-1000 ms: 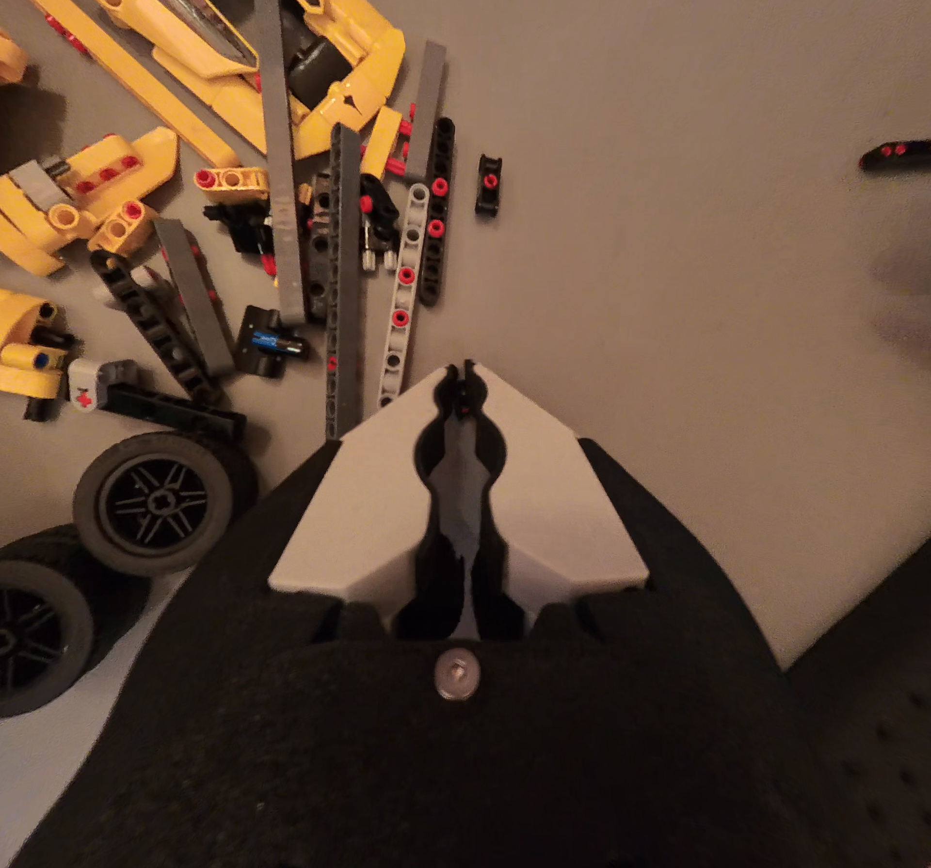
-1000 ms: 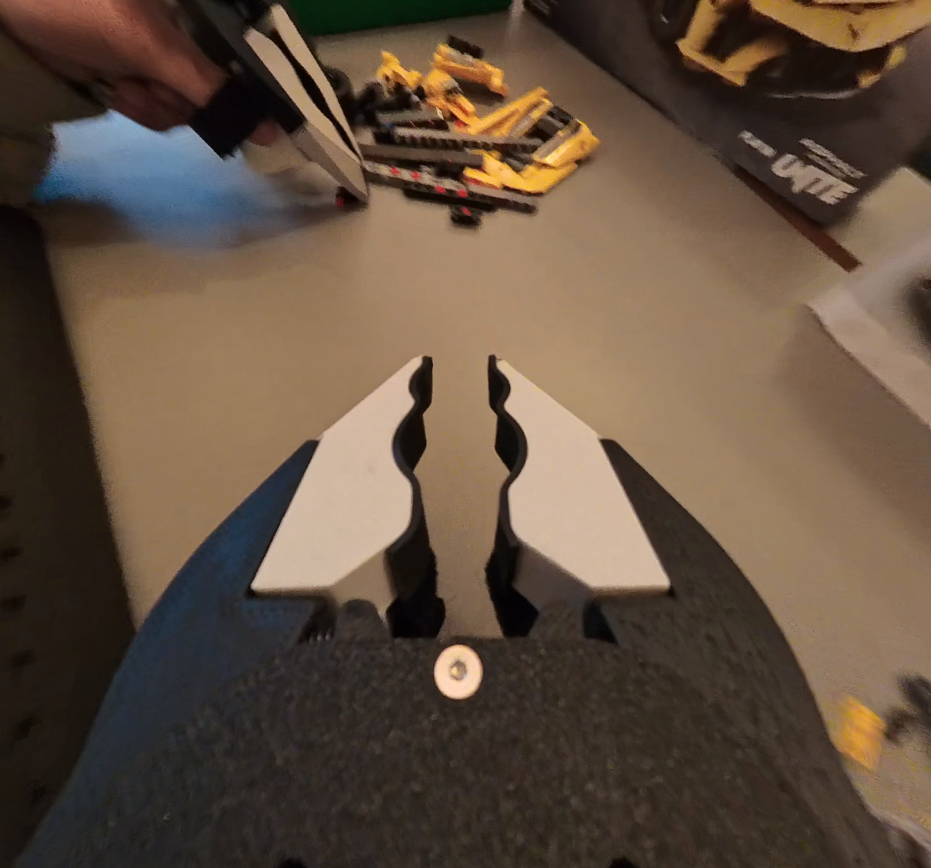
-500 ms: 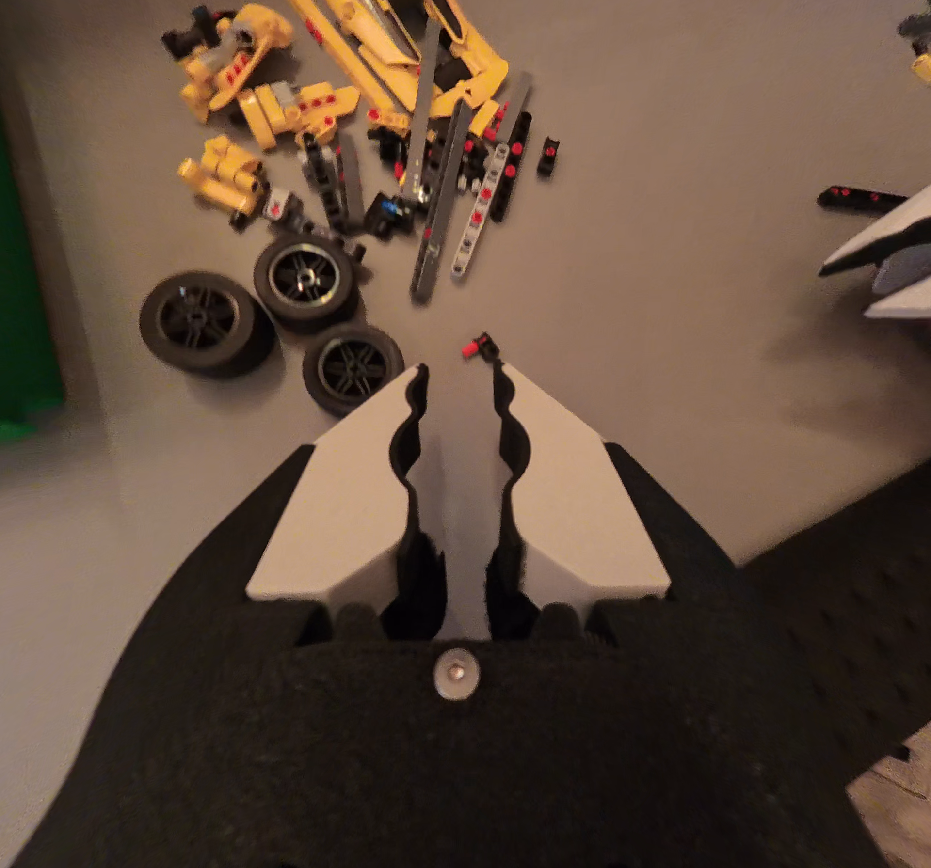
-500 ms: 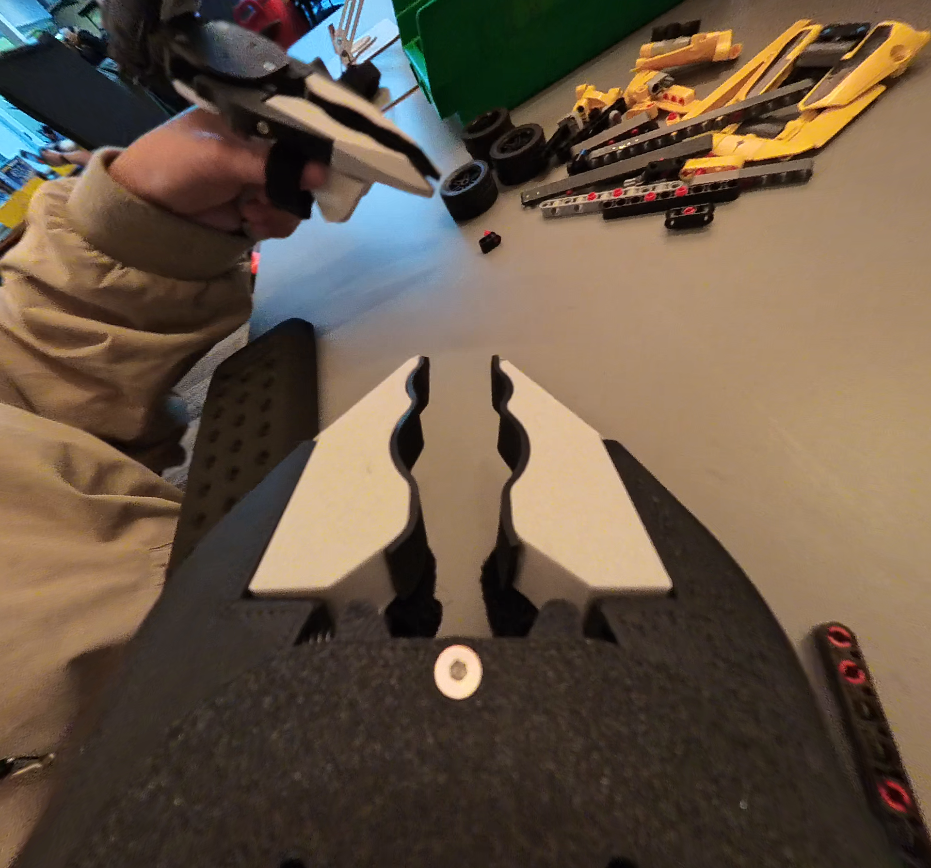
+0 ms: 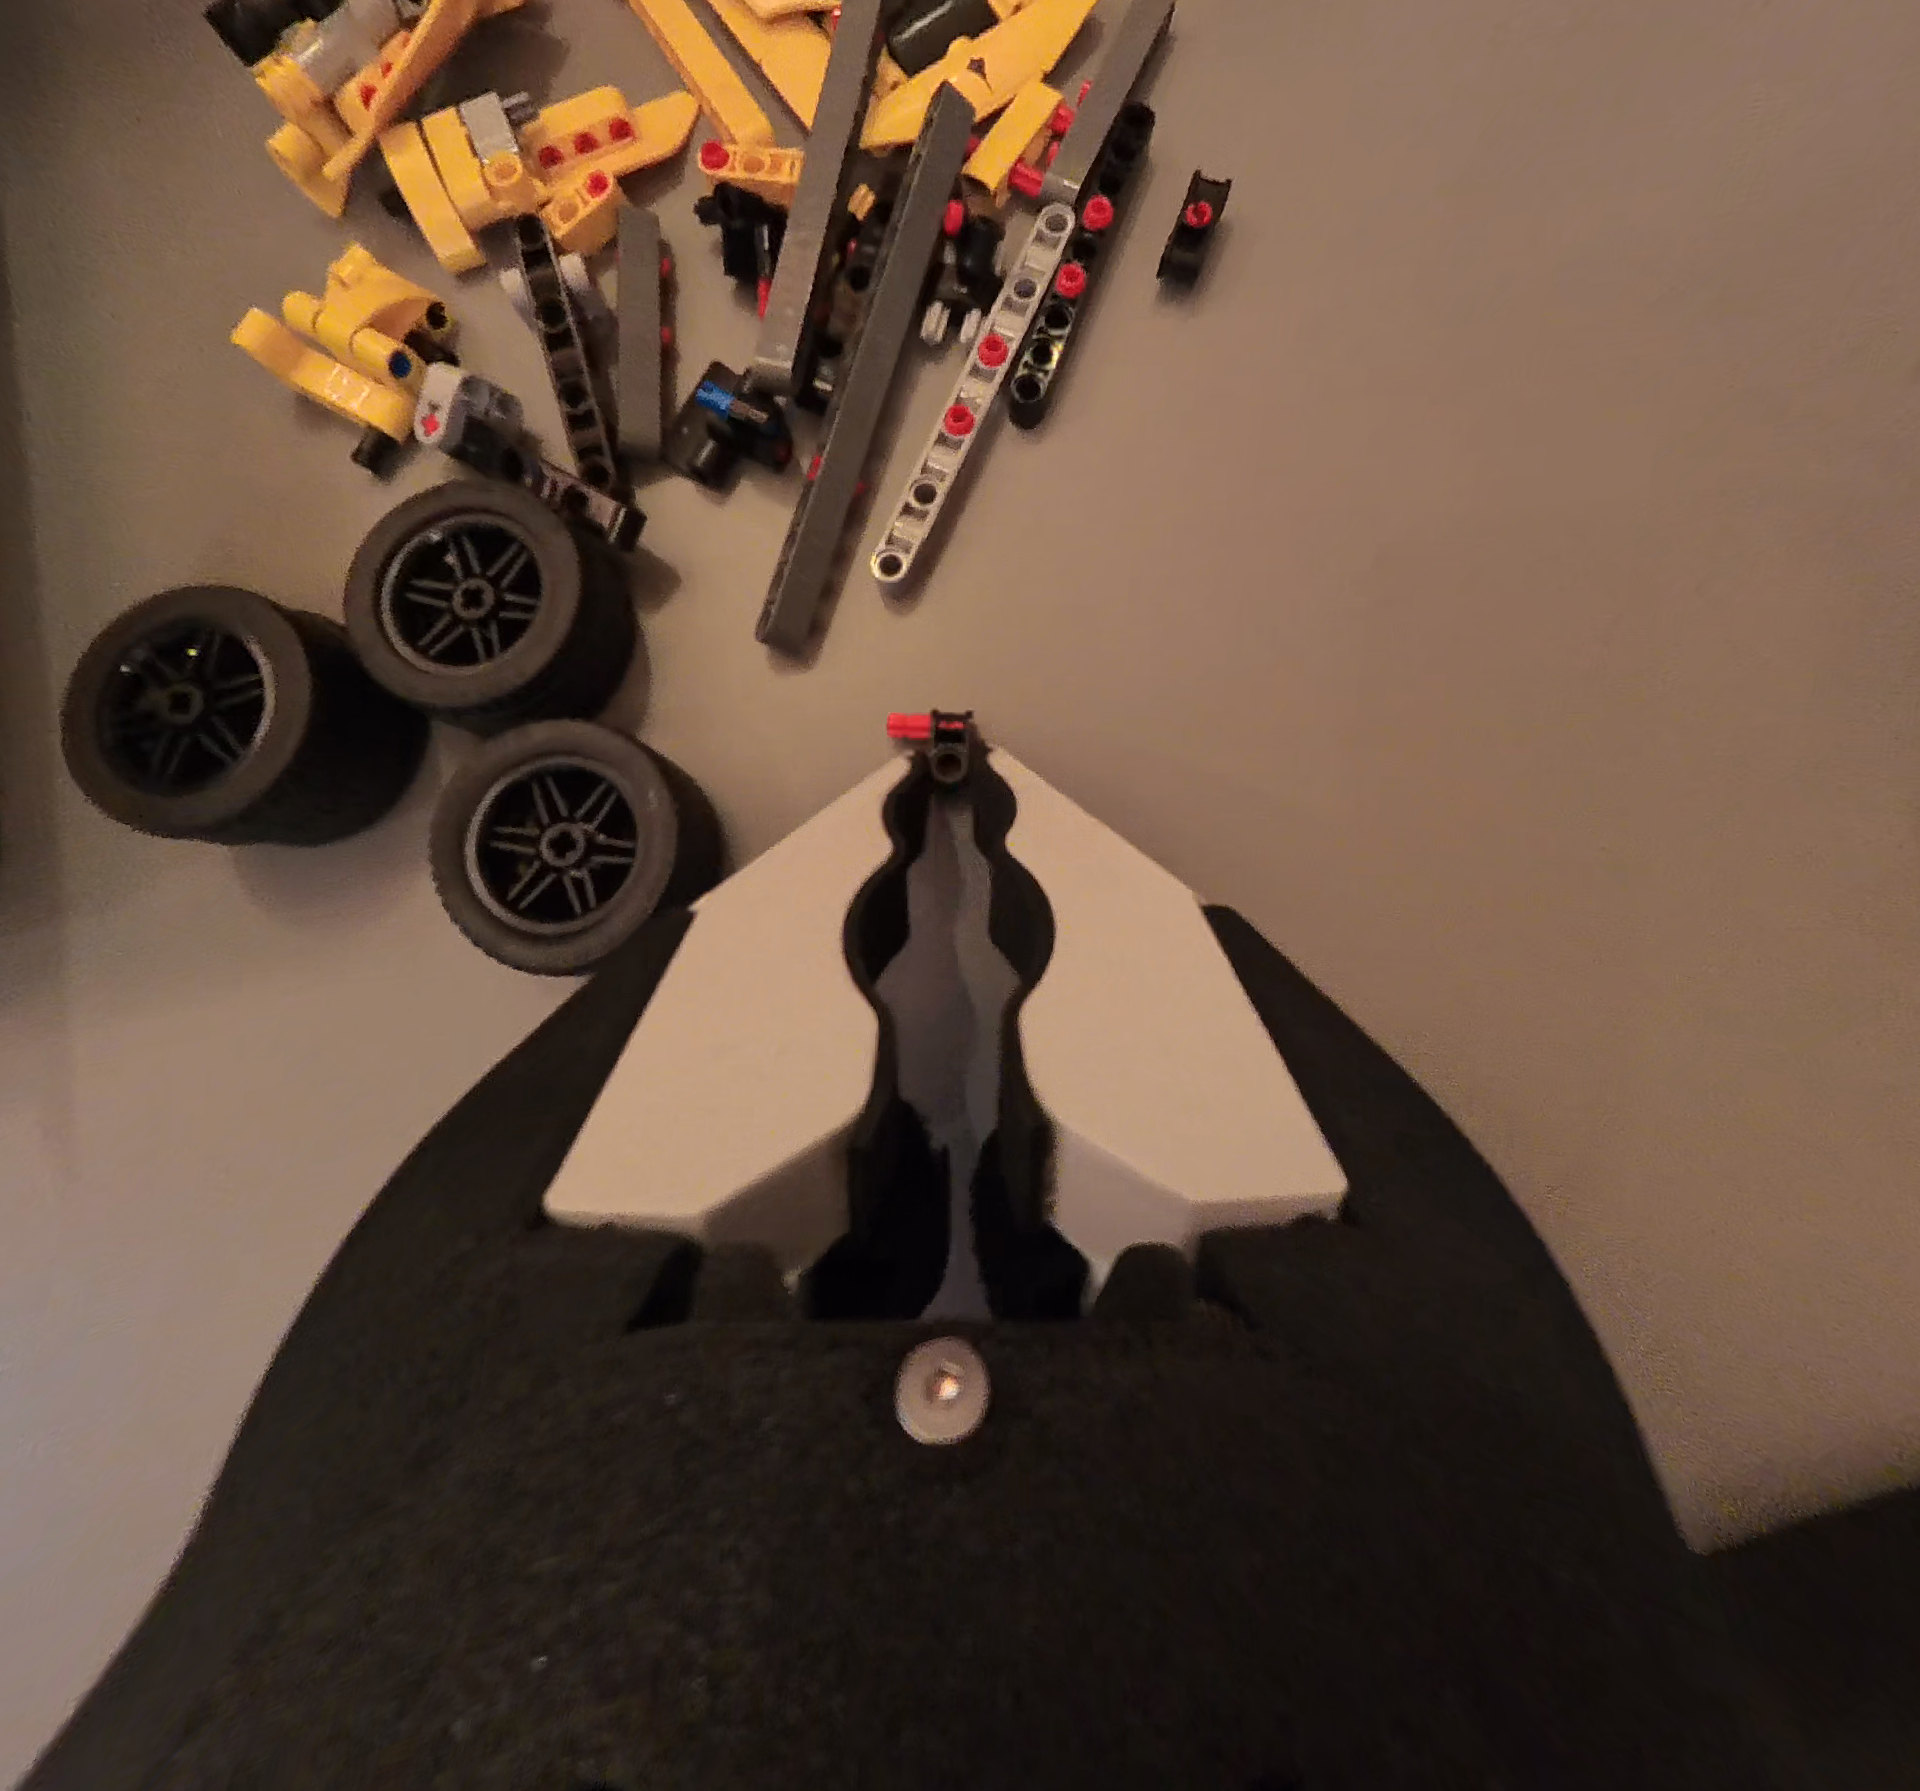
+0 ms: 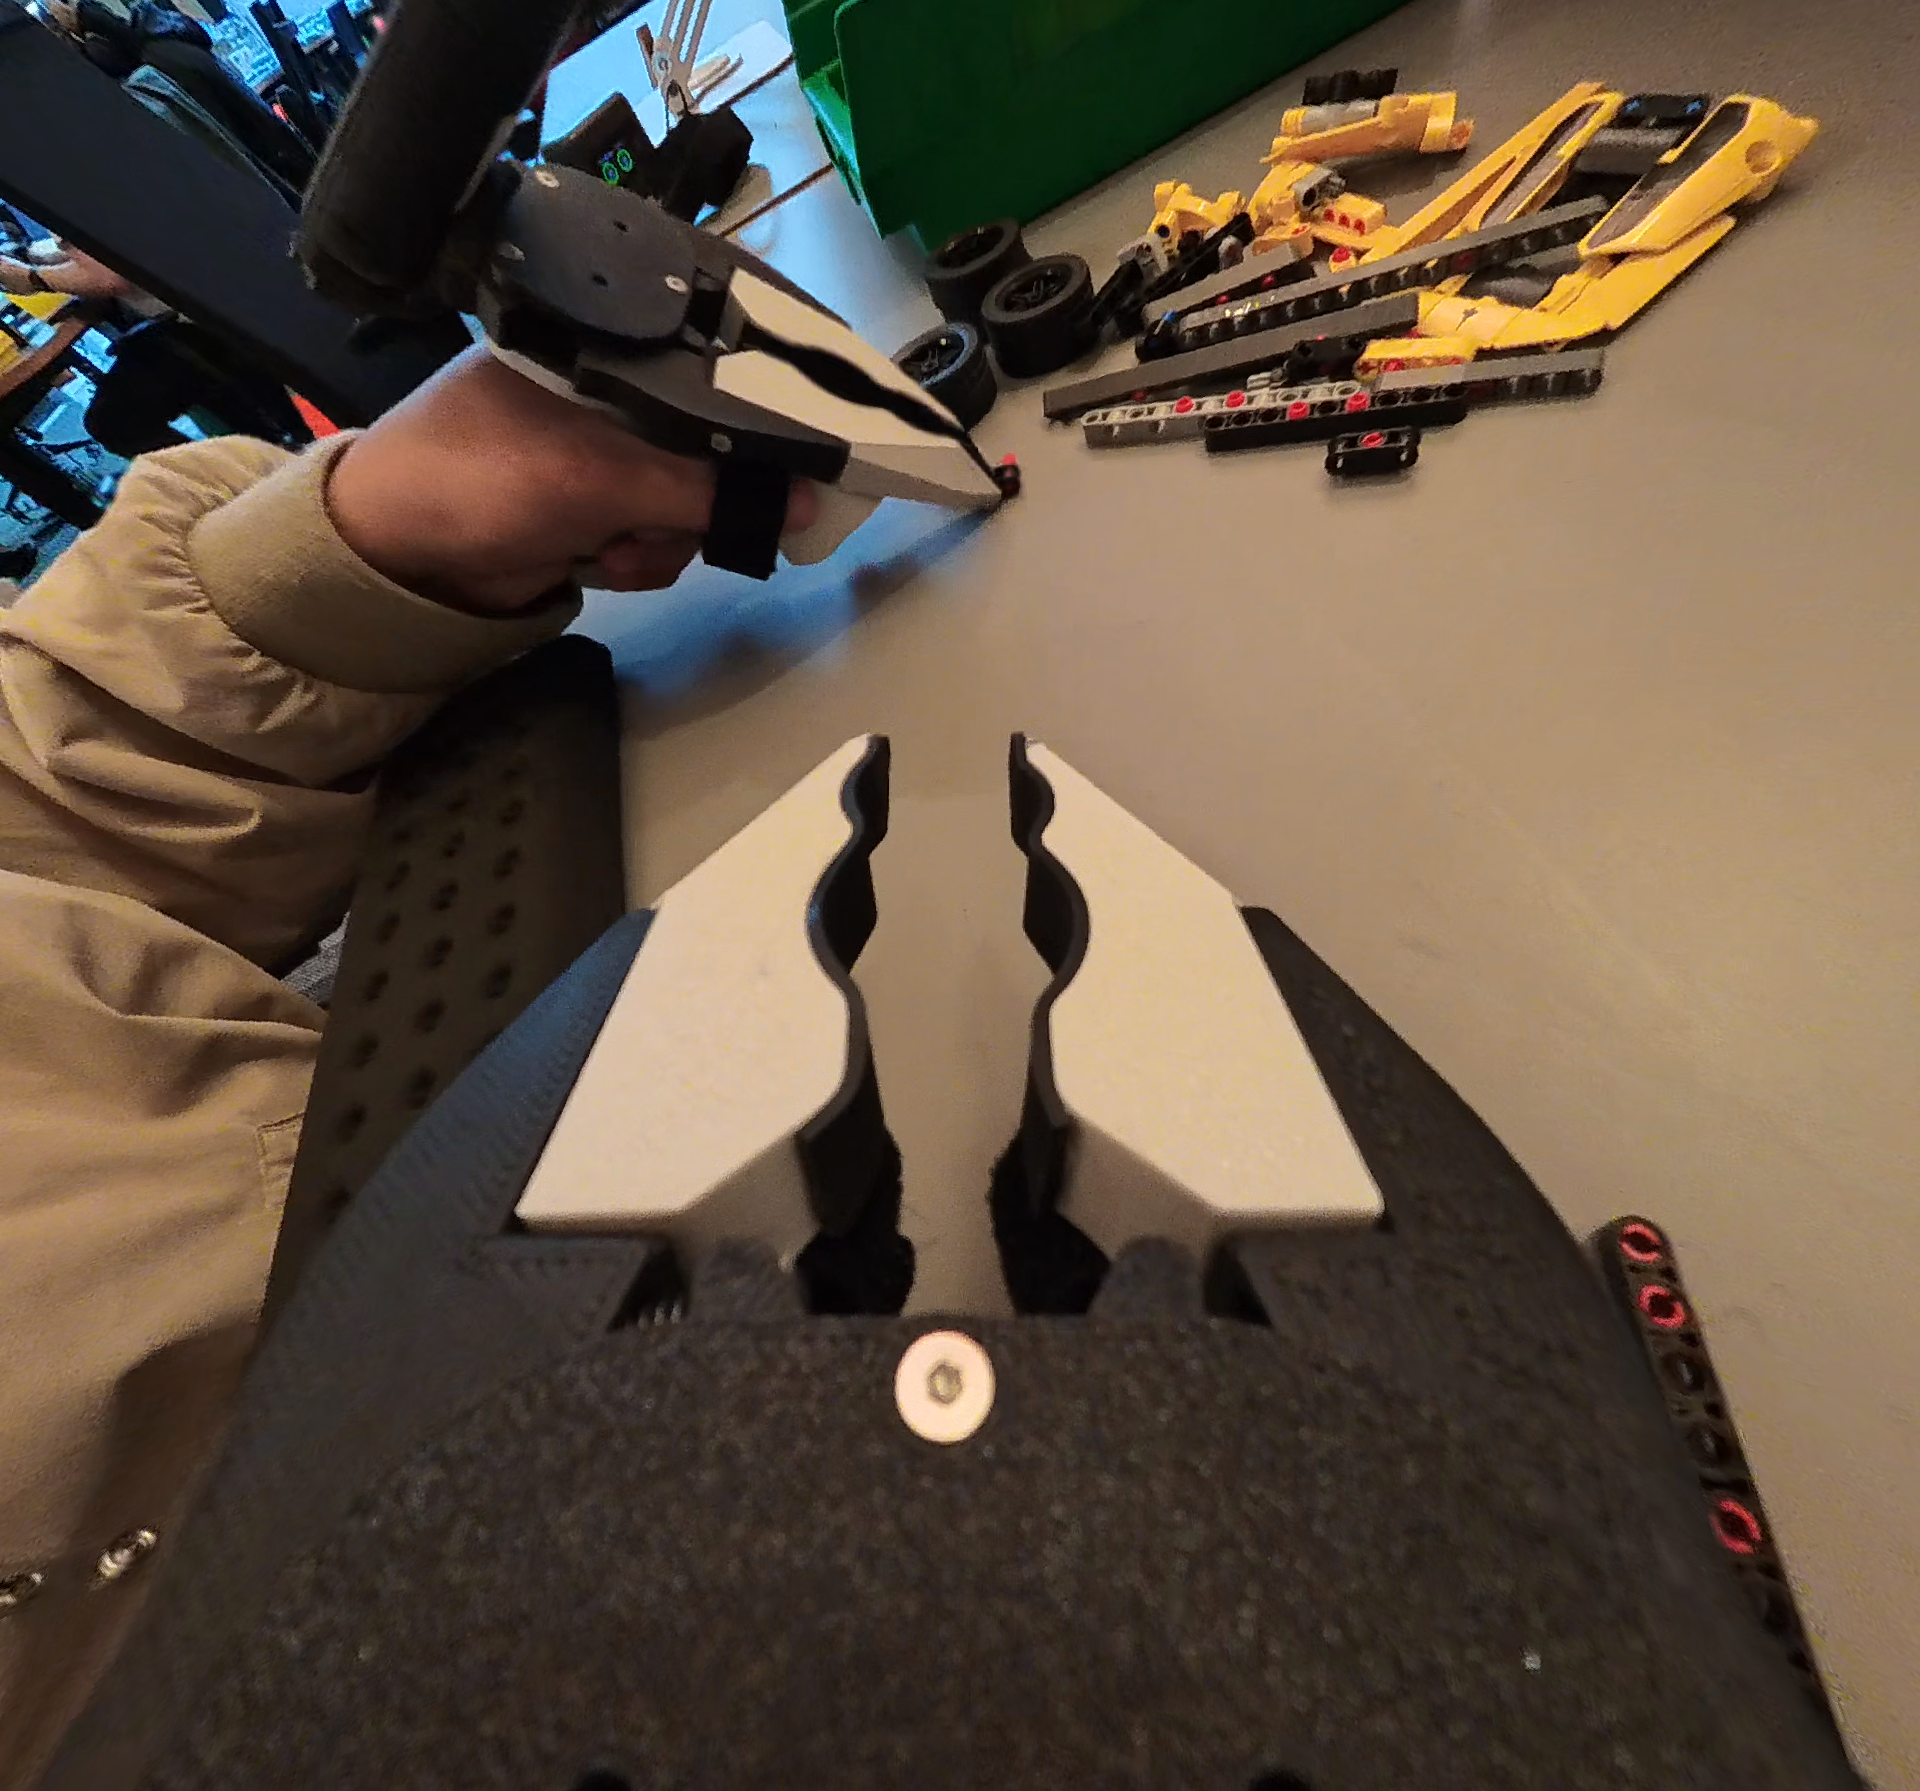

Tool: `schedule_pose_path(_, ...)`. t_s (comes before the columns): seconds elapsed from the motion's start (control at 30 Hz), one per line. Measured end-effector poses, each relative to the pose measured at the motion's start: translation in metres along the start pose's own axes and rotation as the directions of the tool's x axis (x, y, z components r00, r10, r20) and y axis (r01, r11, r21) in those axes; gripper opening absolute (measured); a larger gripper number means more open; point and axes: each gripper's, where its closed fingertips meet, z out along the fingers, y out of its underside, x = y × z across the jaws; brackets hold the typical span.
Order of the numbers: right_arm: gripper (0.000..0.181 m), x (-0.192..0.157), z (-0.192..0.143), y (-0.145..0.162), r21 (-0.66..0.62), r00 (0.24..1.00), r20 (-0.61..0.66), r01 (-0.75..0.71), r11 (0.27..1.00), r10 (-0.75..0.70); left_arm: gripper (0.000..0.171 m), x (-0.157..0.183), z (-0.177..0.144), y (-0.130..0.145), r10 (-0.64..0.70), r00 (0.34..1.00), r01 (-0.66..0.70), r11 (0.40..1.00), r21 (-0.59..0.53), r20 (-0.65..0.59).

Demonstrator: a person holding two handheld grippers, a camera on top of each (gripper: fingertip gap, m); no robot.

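My left gripper [image 5: 948, 756] is shut on a small black connector with a red pin [image 5: 935, 733], pinched at the very fingertips just above the grey table [image 5: 1507, 598]. The right wrist view shows it too, with a hand holding it tip-down [image 6: 992, 486] and the red pin [image 6: 1006, 471] at its tip. My right gripper [image 6: 949, 754] is open and empty, low over bare table. A black beam with red pins [image 6: 1688, 1398] lies by its right side.
A pile of yellow panels, grey and black beams [image 5: 831, 214] lies beyond the left gripper, with three black wheels [image 5: 468, 588] to its left. A green bin [image 6: 1091, 27] stands behind the pile. A black perforated pad [image 6: 457, 868] borders the table's near edge. The tips of one gripper are about 15 centimeters away from the tips of the other.
Half a second ago my left gripper was open with the small connector lying on the table ahead; now it has come down and shut on it. My right gripper stays open.
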Motion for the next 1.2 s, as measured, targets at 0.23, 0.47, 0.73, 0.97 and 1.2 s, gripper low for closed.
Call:
schedule_pose_path(0.23,0.025,-0.006,-0.011,-0.016,0.078,0.990,0.118,-0.090,0.993,0.081,0.007,0.089,-0.033,-0.030,0.522,0.846,-0.464,0.821,0.332,-0.110)
schedule_pose_path(0.47,0.027,-0.041,-0.035,-0.025,-0.023,0.762,0.558,-0.383,0.923,0.330,0.007,0.171,-0.097,-0.054,0.796,0.600,-0.601,0.513,0.613,-0.078)
schedule_pose_path(0.73,0.005,-0.040,-0.031,-0.016,-0.048,0.784,0.533,-0.349,0.936,0.320,0.007,0.184,-0.093,-0.045,0.884,0.467,-0.713,0.382,0.588,-0.009)
schedule_pose_path(0.97,0.002,-0.034,-0.049,-0.048,0.171,0.805,0.554,-0.359,0.918,0.212,0.032,0.174,-0.091,-0.067,0.397,0.785,-0.102,0.840,0.533,-0.475)
schedule_pose_path(1.2,0.003,-0.041,-0.047,-0.050,0.207,0.826,0.543,-0.307,0.929,0.152,0.017,0.193,-0.111,-0.081,0.116,0.500,0.403,0.846,0.349,-0.858)
